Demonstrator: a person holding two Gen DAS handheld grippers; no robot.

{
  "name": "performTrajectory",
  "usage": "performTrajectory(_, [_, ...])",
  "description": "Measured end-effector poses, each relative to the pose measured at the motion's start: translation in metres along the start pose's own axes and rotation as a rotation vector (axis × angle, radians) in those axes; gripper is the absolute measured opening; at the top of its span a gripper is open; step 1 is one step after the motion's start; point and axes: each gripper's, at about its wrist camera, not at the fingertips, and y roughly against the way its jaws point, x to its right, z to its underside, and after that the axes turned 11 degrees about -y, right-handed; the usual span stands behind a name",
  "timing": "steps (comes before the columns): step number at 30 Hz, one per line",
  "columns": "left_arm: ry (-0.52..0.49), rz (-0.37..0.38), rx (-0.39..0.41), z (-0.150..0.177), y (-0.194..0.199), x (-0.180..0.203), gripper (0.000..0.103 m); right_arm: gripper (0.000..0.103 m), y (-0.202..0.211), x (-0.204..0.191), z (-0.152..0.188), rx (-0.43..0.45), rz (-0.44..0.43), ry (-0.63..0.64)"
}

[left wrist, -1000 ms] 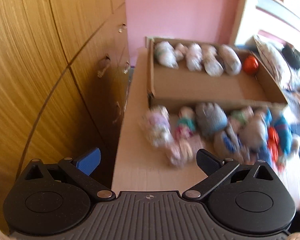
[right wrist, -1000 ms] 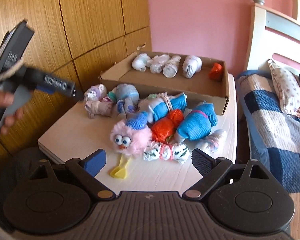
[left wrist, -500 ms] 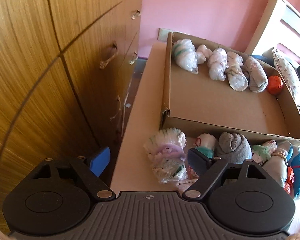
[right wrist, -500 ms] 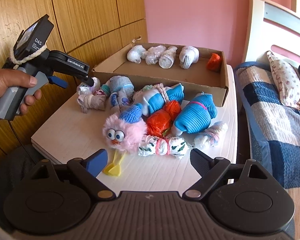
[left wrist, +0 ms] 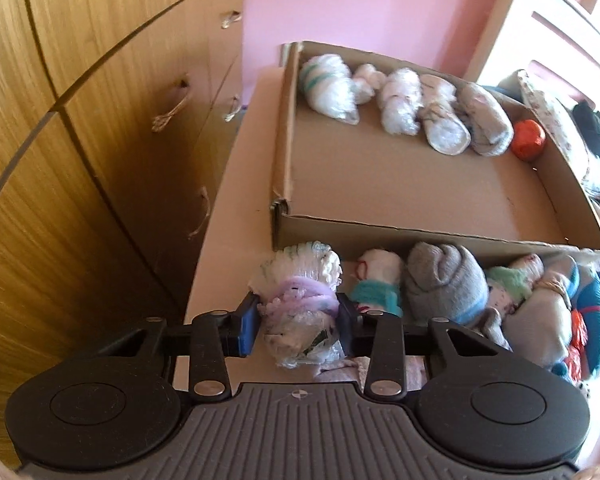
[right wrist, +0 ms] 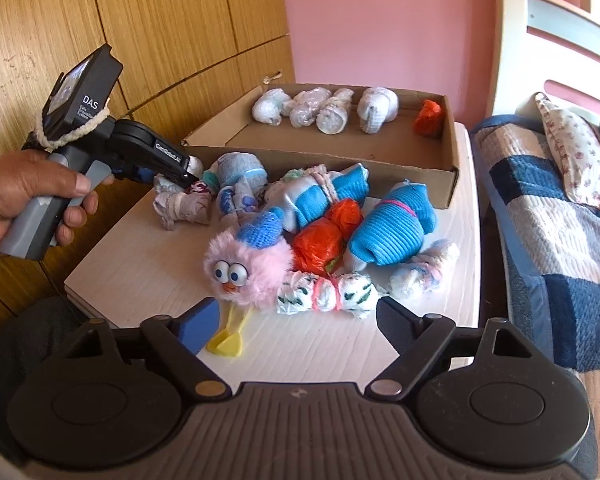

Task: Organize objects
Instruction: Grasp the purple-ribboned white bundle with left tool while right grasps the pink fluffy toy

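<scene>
The left gripper (left wrist: 298,322) has just closed its jaws on the purple-banded sock bundle (left wrist: 300,312), pinching it at the counter's (right wrist: 140,264) left edge, just before the cardboard box (left wrist: 400,184); next, judging by this, comes lifting it in. The right gripper (right wrist: 296,324) hangs spread, having narrowed slightly, holding nothing.

My left claw (left wrist: 298,322), black with one blue pad, pinches a white rolled bundle banded in lilac (left wrist: 298,300); beside it lie a grey rolled sock (left wrist: 444,284), a fluffy pink toy (right wrist: 252,268) and an orange plastic-wrapped roll (right wrist: 324,236); brown cardboard box (left wrist: 400,176).
</scene>
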Motion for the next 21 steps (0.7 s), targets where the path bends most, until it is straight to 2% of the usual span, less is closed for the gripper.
performTrajectory(3, [-0.015, 0.003, 0.006, 0.004, 0.002, 0.003, 0.045, 0.079, -0.005, -0.012, -0.010, 0.027, -0.021, 0.068])
performTrajectory(7, [-0.018, 0.007, 0.012, 0.004, 0.006, 0.000, 0.045, 0.073, -0.028, -0.029, -0.025, 0.000, -0.057, 0.106])
performTrajectory(12, [-0.016, 0.014, 0.029, 0.012, 0.019, -0.002, 0.045, 0.051, -0.061, -0.043, -0.024, -0.106, -0.037, 0.133])
performTrajectory(13, [-0.014, 0.015, 0.034, 0.013, 0.023, -0.002, 0.045, 0.040, -0.063, -0.045, -0.022, -0.111, -0.030, 0.147])
performTrajectory(14, [-0.010, 0.020, 0.038, 0.016, 0.025, -0.002, 0.045, 0.036, -0.063, -0.046, -0.019, -0.114, -0.029, 0.158])
performTrajectory(21, [-0.003, 0.053, 0.041, 0.030, 0.033, 0.002, 0.045, 0.029, -0.042, -0.035, -0.014, -0.071, -0.044, 0.115])
